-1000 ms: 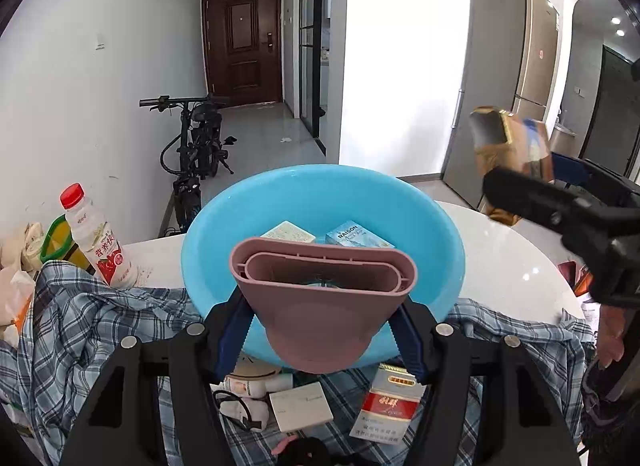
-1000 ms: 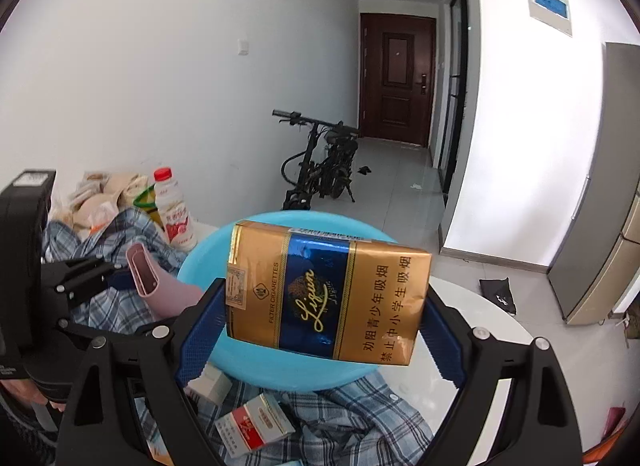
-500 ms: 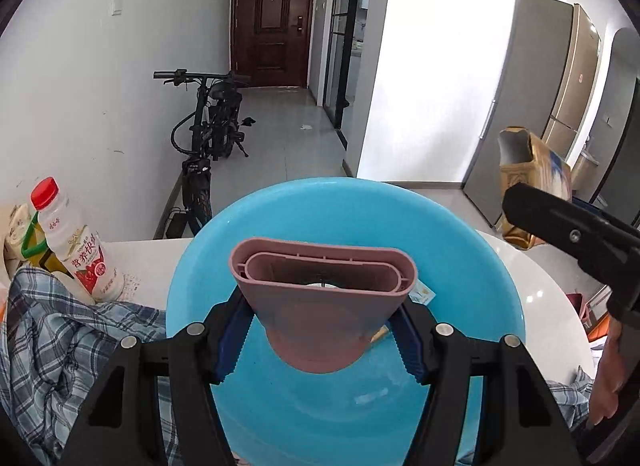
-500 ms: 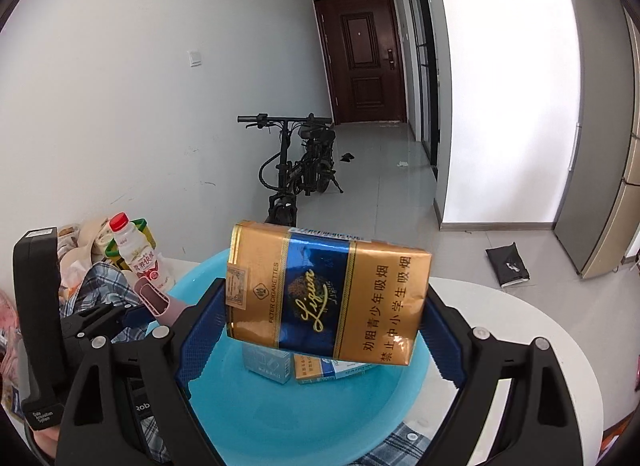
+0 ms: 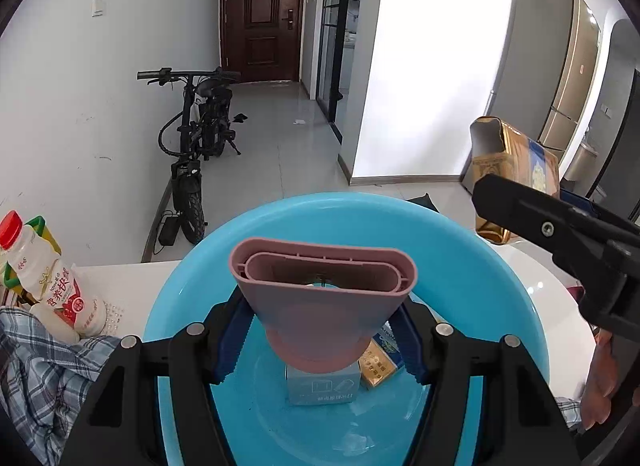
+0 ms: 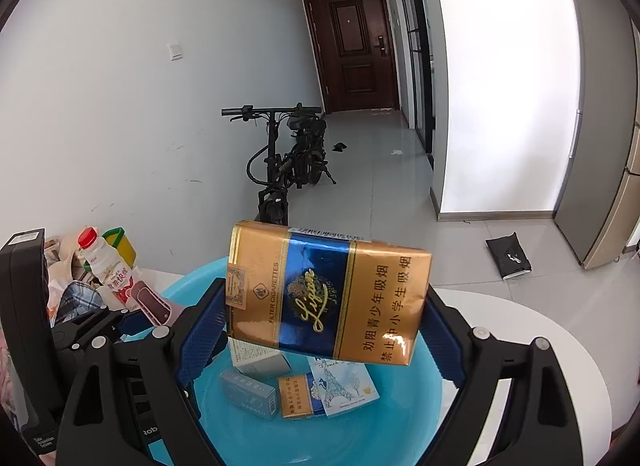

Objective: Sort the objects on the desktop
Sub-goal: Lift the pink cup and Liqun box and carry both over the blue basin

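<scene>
- Two grips: the left gripper [image 5: 320, 342] pinches a pink hair-dryer nozzle [image 5: 322, 298], the right gripper [image 6: 324, 334] a gold cigarette pack [image 6: 326, 292], both above the blue basin [image 5: 500, 278].
- Released here, either may land on the small boxes [image 6: 248, 392] below, or bounce out.
- Right pack hangs nearer the basin's far rim; it could tip onto the white table [image 6: 520, 318].

Bright, even daylight; sharp focus, strong fisheye bending, dark vignetted corners.

The gold-and-blue cigarette pack [image 6: 326, 290] reads "Liqun" and "FILTER CIGARETTES" (plus the warning 劝阻青少年吸烟 禁止中小学生吸烟), while the red-capped bottle [image 5: 52, 290] reads 营养快线.
</scene>
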